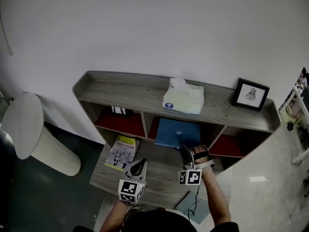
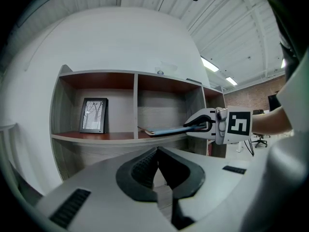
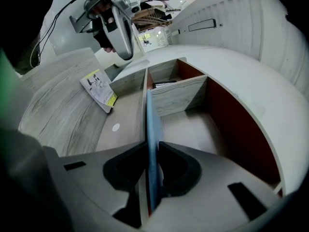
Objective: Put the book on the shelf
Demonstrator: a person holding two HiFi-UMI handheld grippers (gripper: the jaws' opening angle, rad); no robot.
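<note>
A blue book (image 1: 177,133) lies flat, half inside the middle compartment of the grey shelf (image 1: 120,88), its near part sticking out over the table. My right gripper (image 1: 186,151) is shut on the book's near edge. In the right gripper view the book (image 3: 150,129) runs edge-on between the pads of the right gripper (image 3: 150,146). The left gripper view shows the book (image 2: 166,129) resting on the compartment floor with the right gripper (image 2: 203,125) clamped on it. My left gripper (image 1: 140,162) hovers over the table, shut and holding nothing.
A yellow booklet (image 1: 123,152) lies on the grey table (image 1: 159,178) left of my grippers. On the shelf top stand a tissue box (image 1: 183,98) and a framed picture (image 1: 250,94). Another frame (image 2: 94,115) stands in the left compartment. A white round stool (image 1: 29,129) is at far left.
</note>
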